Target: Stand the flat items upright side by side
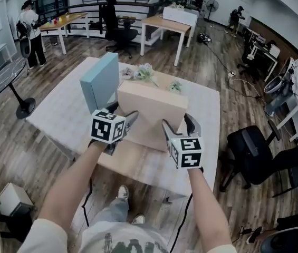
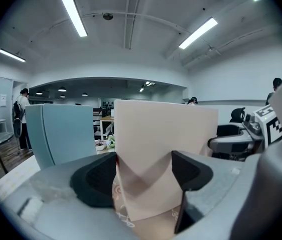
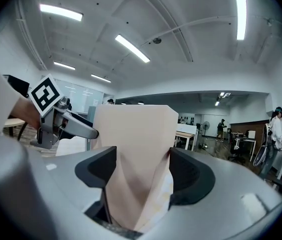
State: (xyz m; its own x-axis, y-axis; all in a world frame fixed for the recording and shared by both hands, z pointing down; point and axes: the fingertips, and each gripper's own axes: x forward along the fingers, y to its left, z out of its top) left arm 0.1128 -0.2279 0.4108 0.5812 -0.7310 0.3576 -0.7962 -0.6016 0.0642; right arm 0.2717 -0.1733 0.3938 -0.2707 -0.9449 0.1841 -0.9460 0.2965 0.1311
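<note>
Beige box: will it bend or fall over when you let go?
Probably stiff: the beige box looks flat though the left gripper and right gripper hold only its near corners. Thin on edge, it may tip easily.

A beige box (image 1: pixel 151 109) was held tilted over the white-covered table (image 1: pixel 59 109), clasped at its near corners by the left gripper (image 1: pixel 121 115) and the right gripper (image 1: pixel 179 125). A blue box (image 1: pixel 100 80) was stood upright just beside it, on its left.

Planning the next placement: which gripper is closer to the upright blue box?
Left. The left gripper grips the beige box just beside the blue box; the right gripper grips its far side.
</note>
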